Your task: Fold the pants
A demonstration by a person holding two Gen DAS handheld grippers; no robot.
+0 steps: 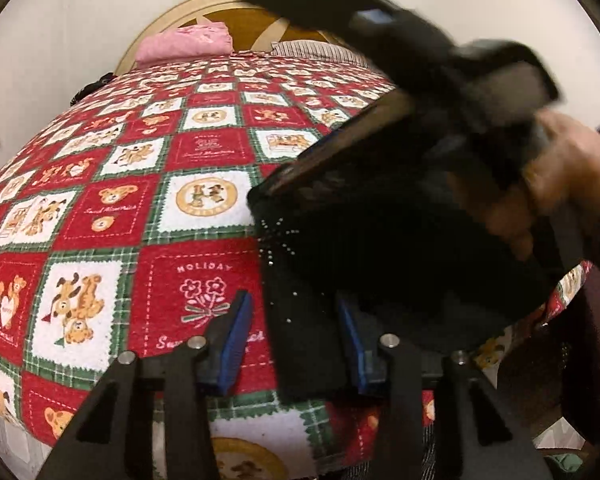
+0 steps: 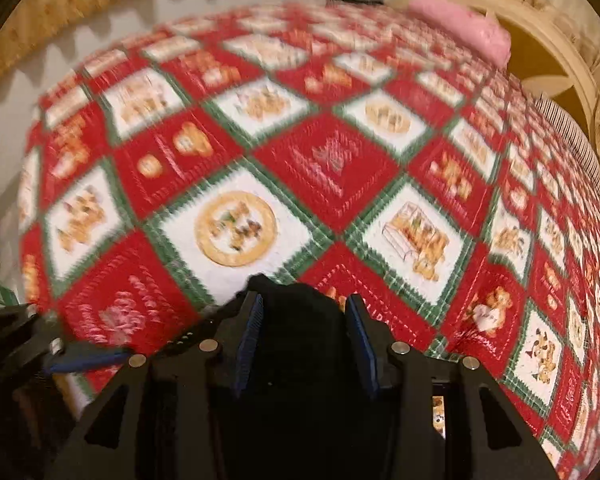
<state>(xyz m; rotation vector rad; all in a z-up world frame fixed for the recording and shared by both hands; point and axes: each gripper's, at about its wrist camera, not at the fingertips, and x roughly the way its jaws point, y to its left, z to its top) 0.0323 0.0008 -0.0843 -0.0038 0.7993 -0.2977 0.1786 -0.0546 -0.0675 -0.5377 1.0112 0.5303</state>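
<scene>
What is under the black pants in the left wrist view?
Under the black pants lies the red, white and green bear-print quilt. The left gripper is open around a hanging edge. The quilt beneath the cloth is hidden.

— Warm indoor light, fairly even; the quilt [image 1: 112, 208] reads crisp in the left wrist view, though the right gripper [image 1: 400, 92] smears.

— The right wrist view is streaked with motion blur. Both bulge, with dark rims; the black pants [image 2: 296, 320] show 0 detail.
</scene>
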